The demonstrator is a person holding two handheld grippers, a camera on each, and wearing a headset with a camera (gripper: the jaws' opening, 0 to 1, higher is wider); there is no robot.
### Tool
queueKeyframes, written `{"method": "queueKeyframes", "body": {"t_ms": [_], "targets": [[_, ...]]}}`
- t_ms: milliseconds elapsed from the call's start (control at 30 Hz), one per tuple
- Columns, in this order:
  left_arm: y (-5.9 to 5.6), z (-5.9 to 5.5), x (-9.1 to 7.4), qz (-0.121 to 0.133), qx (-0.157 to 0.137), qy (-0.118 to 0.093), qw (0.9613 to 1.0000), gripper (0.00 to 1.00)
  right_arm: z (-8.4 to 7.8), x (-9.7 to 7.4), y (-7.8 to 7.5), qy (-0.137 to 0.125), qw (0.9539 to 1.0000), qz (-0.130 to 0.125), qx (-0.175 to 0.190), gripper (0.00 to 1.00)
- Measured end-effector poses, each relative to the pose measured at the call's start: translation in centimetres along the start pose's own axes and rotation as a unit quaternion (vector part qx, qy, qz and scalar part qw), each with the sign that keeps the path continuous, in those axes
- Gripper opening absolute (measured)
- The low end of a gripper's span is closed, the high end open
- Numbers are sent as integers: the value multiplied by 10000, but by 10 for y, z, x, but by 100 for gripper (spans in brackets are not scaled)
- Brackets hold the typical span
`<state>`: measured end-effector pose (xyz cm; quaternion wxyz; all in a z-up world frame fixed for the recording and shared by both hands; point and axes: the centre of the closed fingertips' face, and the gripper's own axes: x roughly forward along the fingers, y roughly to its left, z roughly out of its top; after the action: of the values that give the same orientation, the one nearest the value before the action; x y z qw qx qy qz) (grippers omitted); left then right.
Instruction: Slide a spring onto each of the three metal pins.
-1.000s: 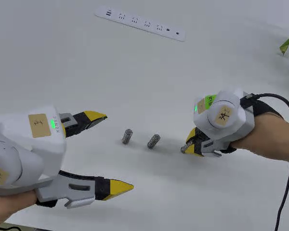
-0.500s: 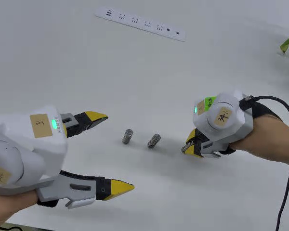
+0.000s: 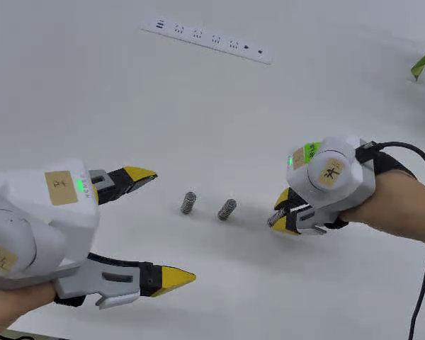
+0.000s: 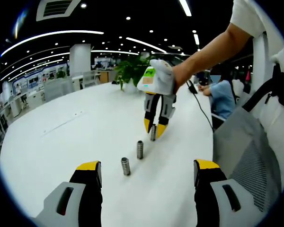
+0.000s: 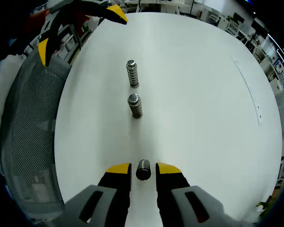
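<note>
Left gripper [image 3: 175,224] low at left, roughly level, jaws spread wide, aimed at near spring [image 3: 188,202] and middle spring [image 3: 227,209], both upright on table [image 3: 198,106]. Right gripper [image 3: 283,214] tipped down, jaws narrowed around third spring [image 3: 275,218]; contact unclear.

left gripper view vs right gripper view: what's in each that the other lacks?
Left gripper view: the right tongs seen from outside, the hand holding them, a plant, a seated person, ceiling lights.
Right gripper view: an end-on look between its own tips at the third spring, contact unclear; the open left tongs seen from the front.
Both: white table, near spring, far spring, mesh chair.
</note>
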<state>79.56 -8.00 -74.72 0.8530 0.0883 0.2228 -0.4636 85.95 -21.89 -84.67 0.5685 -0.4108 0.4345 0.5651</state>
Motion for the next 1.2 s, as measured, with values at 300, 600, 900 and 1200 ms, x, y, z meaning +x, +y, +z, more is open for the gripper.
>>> {"method": "queueKeyframes", "body": {"t_ms": [300,600,900,1200], "targets": [[2,-4,-5,37,58,101,9999,83,-1,-16,2,-215,9996,-139,152,26],[4,-6,-11,63,172,229,9996,85,-5,-40,7,-686,9942,-308,769,34],[7,-9,-18,74,238,391,9989,86,-20,-59,20,-1310,9796,-428,1465,42],[8,-19,-24,68,318,606,9976,87,-31,-70,40,-1870,9606,-560,1977,52]]}}
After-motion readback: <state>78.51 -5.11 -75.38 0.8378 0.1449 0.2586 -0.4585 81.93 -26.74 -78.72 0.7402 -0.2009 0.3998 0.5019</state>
